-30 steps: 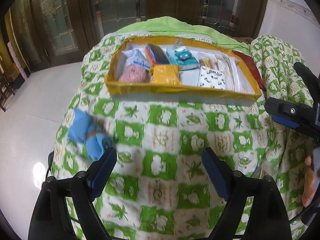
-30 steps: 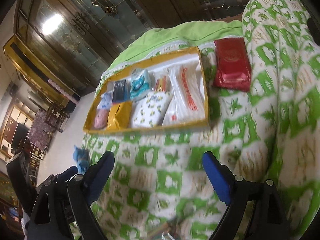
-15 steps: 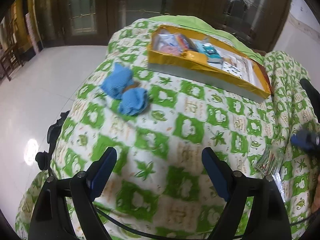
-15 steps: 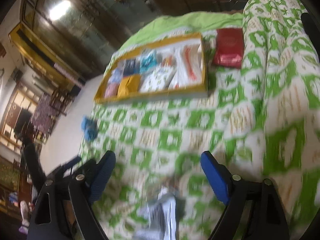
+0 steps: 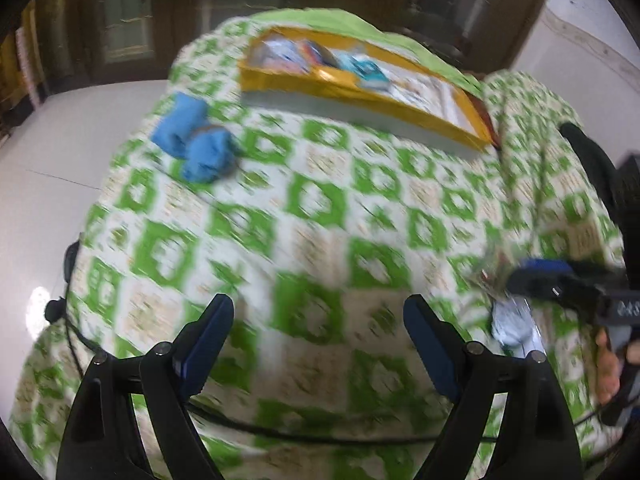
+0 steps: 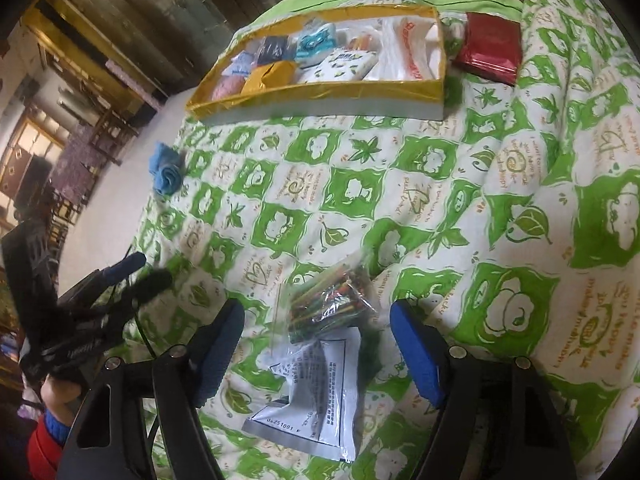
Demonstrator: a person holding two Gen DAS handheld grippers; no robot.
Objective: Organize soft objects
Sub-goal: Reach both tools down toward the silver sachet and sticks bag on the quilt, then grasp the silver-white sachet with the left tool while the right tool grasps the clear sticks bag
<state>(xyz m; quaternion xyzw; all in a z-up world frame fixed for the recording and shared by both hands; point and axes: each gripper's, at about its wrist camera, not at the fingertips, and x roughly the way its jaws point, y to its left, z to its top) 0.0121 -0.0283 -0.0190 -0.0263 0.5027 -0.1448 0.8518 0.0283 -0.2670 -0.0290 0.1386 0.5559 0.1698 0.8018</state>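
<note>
Clear packet of colourful sticks [image 6: 326, 304] lies on the green quilt [image 6: 400, 184], well short of the yellow tray [image 6: 320, 96]. My right tongs [image 6: 318, 354] straddle it, open. My left tongs [image 5: 318, 344] gape empty; its blurred view suggests blue socks [image 5: 194, 142] beside the tray.

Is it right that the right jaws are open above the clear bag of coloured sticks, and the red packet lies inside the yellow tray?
Not quite. The red packet lies on the quilt outside the yellow tray, beside its end, as the right wrist view shows. The rest holds.
</note>
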